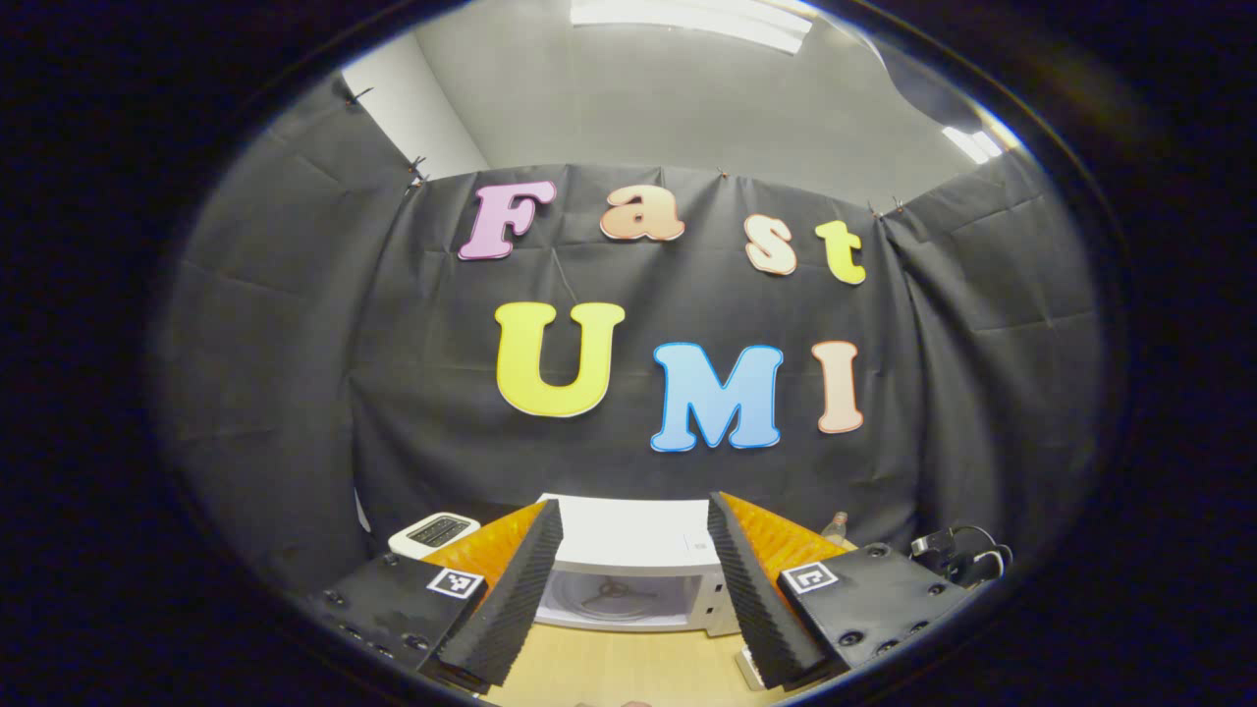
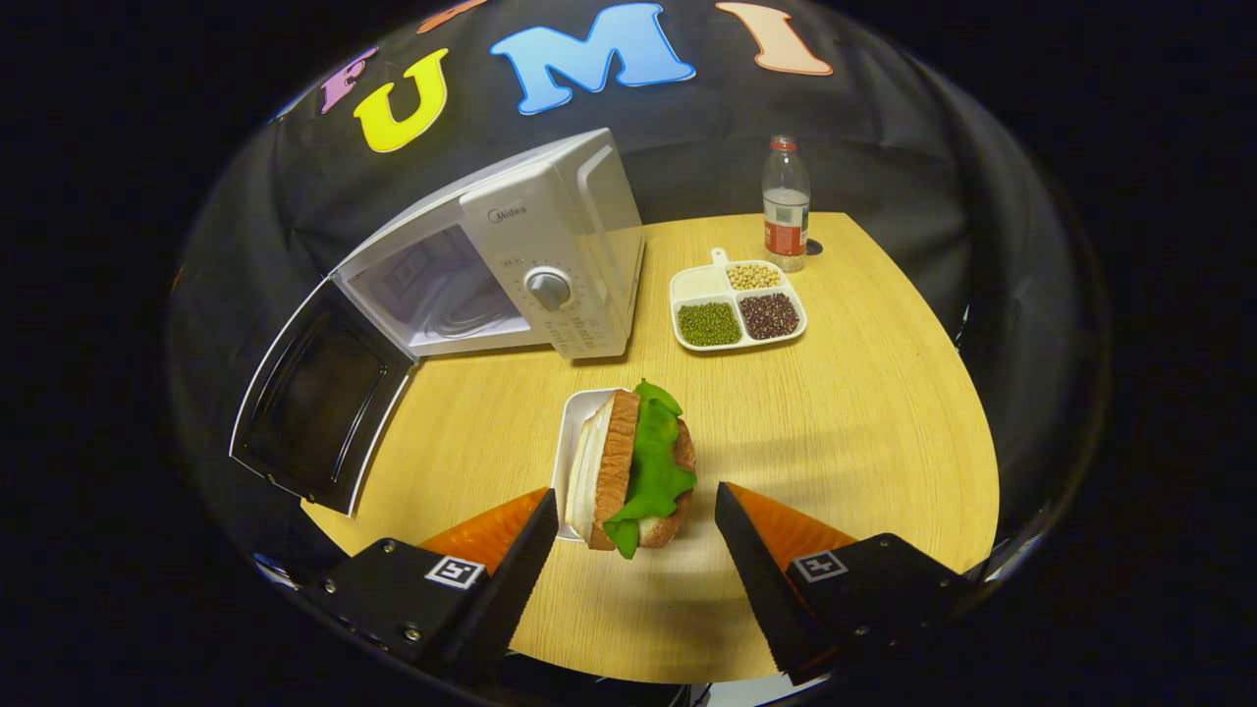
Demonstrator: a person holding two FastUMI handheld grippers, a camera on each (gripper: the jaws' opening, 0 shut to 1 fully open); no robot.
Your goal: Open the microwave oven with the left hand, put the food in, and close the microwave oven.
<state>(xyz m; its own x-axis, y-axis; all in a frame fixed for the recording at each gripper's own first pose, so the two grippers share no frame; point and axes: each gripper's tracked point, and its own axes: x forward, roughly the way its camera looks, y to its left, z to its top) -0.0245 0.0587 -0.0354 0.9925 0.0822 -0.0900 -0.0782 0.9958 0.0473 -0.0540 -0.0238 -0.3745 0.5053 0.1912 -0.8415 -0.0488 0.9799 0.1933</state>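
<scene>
While the door [image 2: 312,412] of the microwave oven [image 2: 530,265] stands swung wide at 9 o'clock in the right gripper view, its cavity is left exposed and the food has not yet been placed inside. One sandwich [image 2: 638,471], made of bread slices with a green lettuce leaf, is seen standing on edge in one small white tray [image 2: 572,432] at the centre of the wooden surface [image 2: 864,412], between the oven and the right hand-held gripper [image 2: 633,535], whose jaws are spread apart and grasp nothing; the sandwich lies just ahead of them, untouched. The sandwich is judged light, soft and easily crushed, with loose layers and a leaf that could slip out, so the stiff tray is judged the better place to take hold, at its rim, with the tray kept level. At 1 o'clock one divided dish [image 2: 738,306] with four compartments is shown, three holding beans or grains of different colours and one apparently bare, and beyond it one plastic bottle [image 2: 786,204] stands upright. In the left gripper view the left hand-held gripper [image 1: 636,579] is likewise released, raised above the surface and pointed at the oven's open cavity at 6 o'clock. One small white device [image 1: 434,533] is seen at 7 o'clock and a bundle of cables [image 1: 957,552] at 4 o'clock.
</scene>
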